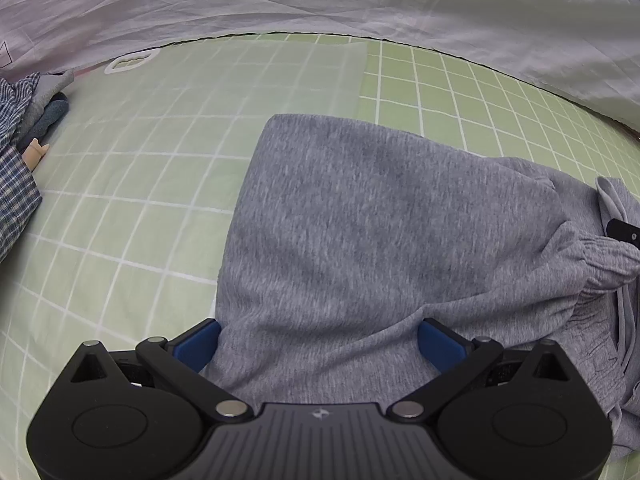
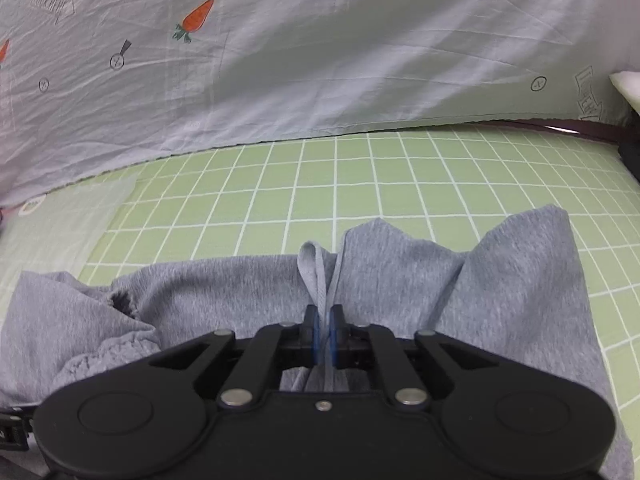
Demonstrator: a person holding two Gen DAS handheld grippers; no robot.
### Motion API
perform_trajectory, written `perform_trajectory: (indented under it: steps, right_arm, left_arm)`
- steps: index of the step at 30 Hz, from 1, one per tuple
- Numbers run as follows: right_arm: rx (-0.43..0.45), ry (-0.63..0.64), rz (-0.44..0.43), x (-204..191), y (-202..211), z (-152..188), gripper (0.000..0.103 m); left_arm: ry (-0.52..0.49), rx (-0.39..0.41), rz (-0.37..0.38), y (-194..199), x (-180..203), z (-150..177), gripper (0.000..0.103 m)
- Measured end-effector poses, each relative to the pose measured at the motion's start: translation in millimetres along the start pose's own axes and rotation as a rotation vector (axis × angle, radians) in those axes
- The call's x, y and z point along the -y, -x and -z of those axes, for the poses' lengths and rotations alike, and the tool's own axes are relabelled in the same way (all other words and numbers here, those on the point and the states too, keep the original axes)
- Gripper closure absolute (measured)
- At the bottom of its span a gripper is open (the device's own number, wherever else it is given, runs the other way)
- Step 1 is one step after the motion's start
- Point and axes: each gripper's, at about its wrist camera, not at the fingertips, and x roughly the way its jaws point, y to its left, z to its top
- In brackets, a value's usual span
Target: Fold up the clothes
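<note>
The grey sweatpants [image 2: 400, 280] lie across the lower half of the green grid sheet [image 2: 360, 172], and the right gripper [image 2: 325, 332] is clamped on their drawstring [image 2: 316, 272], while the left gripper [image 1: 320, 344] stands wide with a fold of cloth between its unpressed pads. The right would do better re-gripping the waistband than pulling the cord. The backdrop cloth [image 2: 320, 60], upper left, carries outlined lettering, possibly "LOOK HERE".

A heather-grey, soft matt knitted cloth garment [image 1: 360, 220] with a ribbed, gathered cuff [image 1: 608, 260] is noted. The green white-gridded cover [image 2: 360, 184] is seen as smooth matt cloth; a frosted translucent plastic sheet [image 1: 240, 80] overlies part. The pale printed backdrop sheet [image 2: 320, 40] is creased thin cloth. Each claw shows matt black plastic, blue pads [image 1: 198, 344], and dull metal pins.
</note>
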Motion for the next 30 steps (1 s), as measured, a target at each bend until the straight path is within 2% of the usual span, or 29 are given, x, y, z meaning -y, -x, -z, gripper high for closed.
perform_trajectory:
  steps: [4, 6, 9, 11, 12, 13, 15, 20, 25, 30]
  right_arm:
    - [0.073, -0.009, -0.078, -2.5, 21.9, -6.1, 0.097]
    - [0.071, 0.018, -0.113, -9.9, 24.3, -6.5, 0.097]
    - [-0.007, 0.058, -0.108, -20.5, 7.7, 1.3, 0.095]
    - [-0.05, 0.04, -0.105, -20.7, 0.9, 5.7, 0.09]
    - [-0.06, 0.027, -0.098, -19.9, 0.6, 7.1, 0.082]
    - [-0.05, 0.019, -0.096, -18.5, 4.6, 7.5, 0.067]
    - [-0.005, 0.028, -0.084, -14.7, 17.8, 5.2, 0.061]
    - [0.035, 0.039, -0.039, 2.7, 46.3, 11.8, 0.064]
    - [0.002, 0.033, 0.011, 13.5, 68.5, 41.1, 0.075]
    - [-0.016, 0.051, 0.009, 10.5, 87.3, 66.7, 0.077]
  left_arm:
    - [0.002, 0.007, -0.001, -0.7, 0.6, 0.3, 0.0]
    - [0.003, 0.008, -0.002, -1.0, 1.0, 0.0, 0.0]
    - [0.002, 0.009, -0.002, 0.0, 1.1, 0.6, 0.0]
    - [0.001, 0.013, -0.001, 0.4, 1.1, 1.5, 0.0]
    - [0.001, 0.016, -0.001, 0.2, 1.3, 1.7, 0.0]
    - [0.001, 0.018, -0.001, 0.1, 1.5, 1.9, 0.0]
    - [0.002, 0.022, -0.001, 0.1, 1.0, 2.5, 0.0]
    - [0.003, 0.028, -0.002, 1.0, 0.7, 3.8, 0.0]
    - [-0.003, 0.011, 0.001, 1.9, 0.1, 3.0, 0.0]
    - [-0.009, -0.014, 0.011, 7.3, -2.0, 12.8, 0.0]
